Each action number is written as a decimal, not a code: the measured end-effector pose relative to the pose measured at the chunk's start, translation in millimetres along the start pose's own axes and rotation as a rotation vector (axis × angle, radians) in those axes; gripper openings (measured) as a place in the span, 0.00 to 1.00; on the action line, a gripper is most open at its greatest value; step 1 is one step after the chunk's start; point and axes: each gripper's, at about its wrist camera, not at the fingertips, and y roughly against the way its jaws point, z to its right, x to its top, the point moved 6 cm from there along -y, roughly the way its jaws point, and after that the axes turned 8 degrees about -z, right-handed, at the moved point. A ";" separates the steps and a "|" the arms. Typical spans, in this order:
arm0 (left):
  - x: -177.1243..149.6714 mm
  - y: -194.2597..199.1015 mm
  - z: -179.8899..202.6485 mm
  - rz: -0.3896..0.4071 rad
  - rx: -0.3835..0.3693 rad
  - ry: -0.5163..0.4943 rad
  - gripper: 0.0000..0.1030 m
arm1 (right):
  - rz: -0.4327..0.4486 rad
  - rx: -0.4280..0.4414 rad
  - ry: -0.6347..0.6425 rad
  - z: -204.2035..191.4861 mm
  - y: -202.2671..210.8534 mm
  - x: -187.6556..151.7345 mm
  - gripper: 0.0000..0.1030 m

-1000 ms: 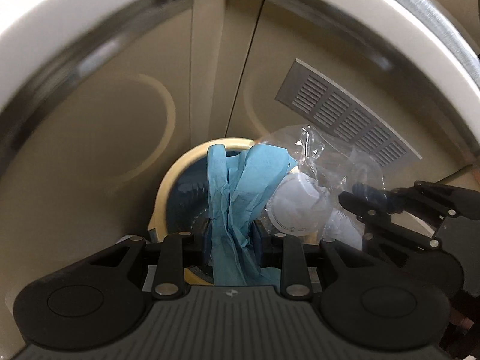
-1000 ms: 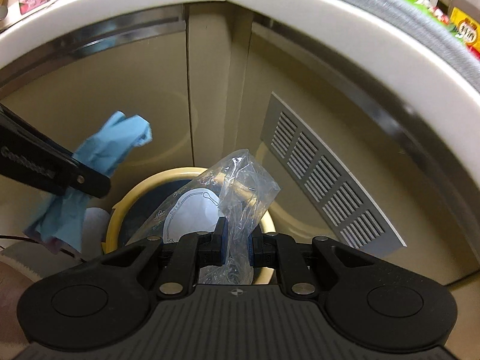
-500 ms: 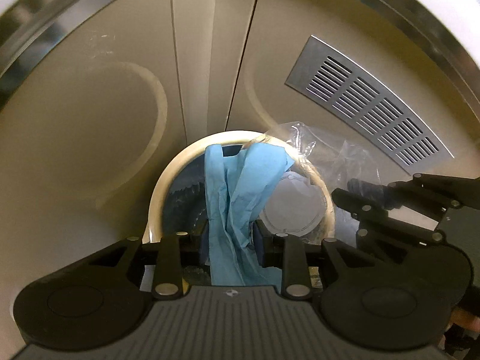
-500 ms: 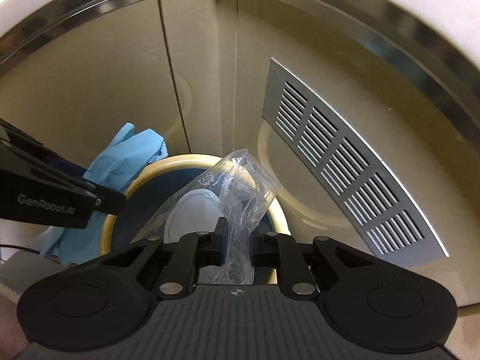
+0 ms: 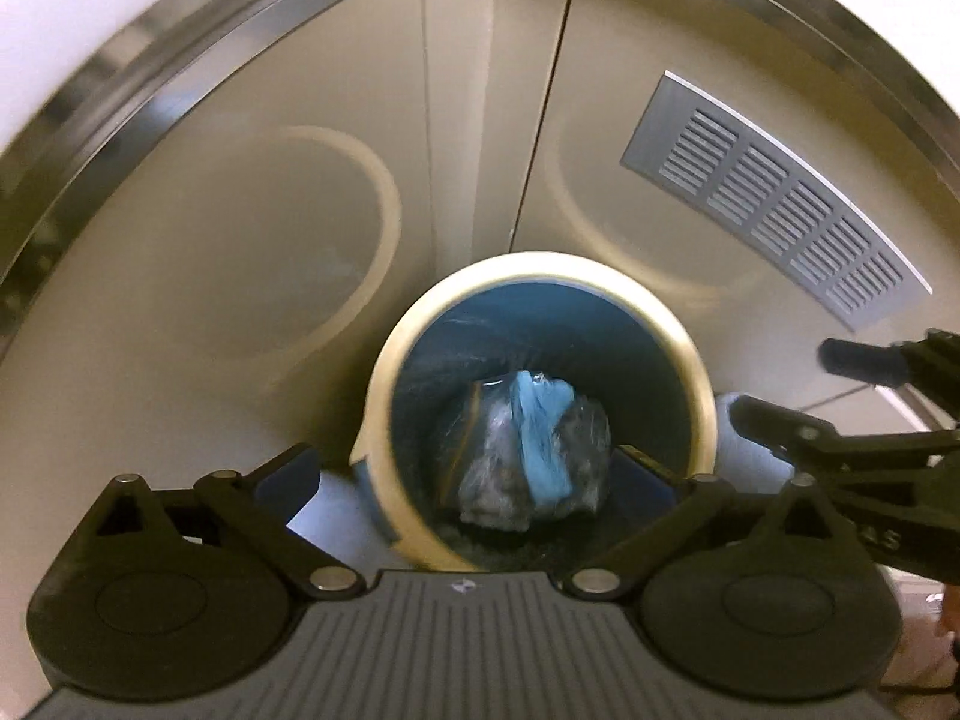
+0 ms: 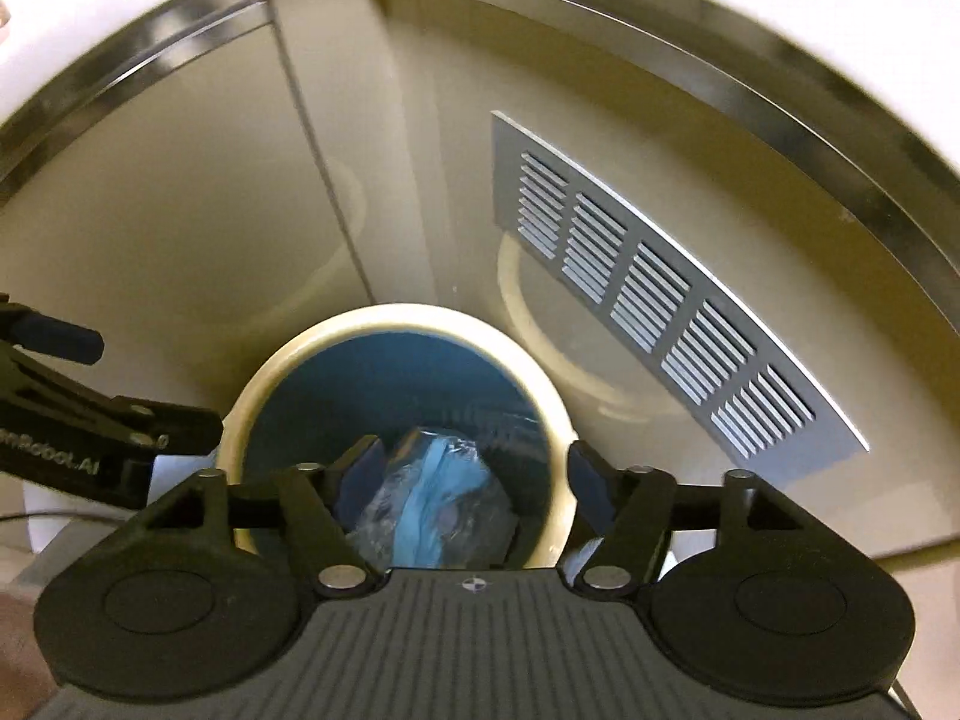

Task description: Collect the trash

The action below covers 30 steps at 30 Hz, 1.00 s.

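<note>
A round trash bin with a cream rim point(image 5: 690, 360) point(image 6: 540, 384) and dark blue inside stands on the floor below both grippers. A blue crumpled glove point(image 5: 543, 438) point(image 6: 426, 516) and a clear plastic wrapper point(image 5: 498, 480) point(image 6: 384, 510) lie together at its bottom. My left gripper point(image 5: 465, 471) is open and empty above the bin's mouth. My right gripper point(image 6: 471, 474) is open and empty above the same bin. The right gripper also shows at the right edge of the left wrist view point(image 5: 840, 408), and the left one at the left edge of the right wrist view point(image 6: 90, 414).
Beige cabinet doors point(image 5: 270, 240) with a grey vent grille point(image 5: 774, 198) point(image 6: 666, 294) stand right behind the bin. A white counter edge with a metal strip point(image 6: 720, 60) curves overhead. A white object point(image 5: 750, 450) sits beside the bin.
Both grippers have opened. The blue glove fell from the left one and the clear wrapper from the right one, and both now lie inside the bin.
</note>
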 end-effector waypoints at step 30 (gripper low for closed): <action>-52.3 60.3 2.3 0.127 0.071 0.032 1.00 | 0.215 -0.053 0.191 -38.2 96.0 -42.9 0.90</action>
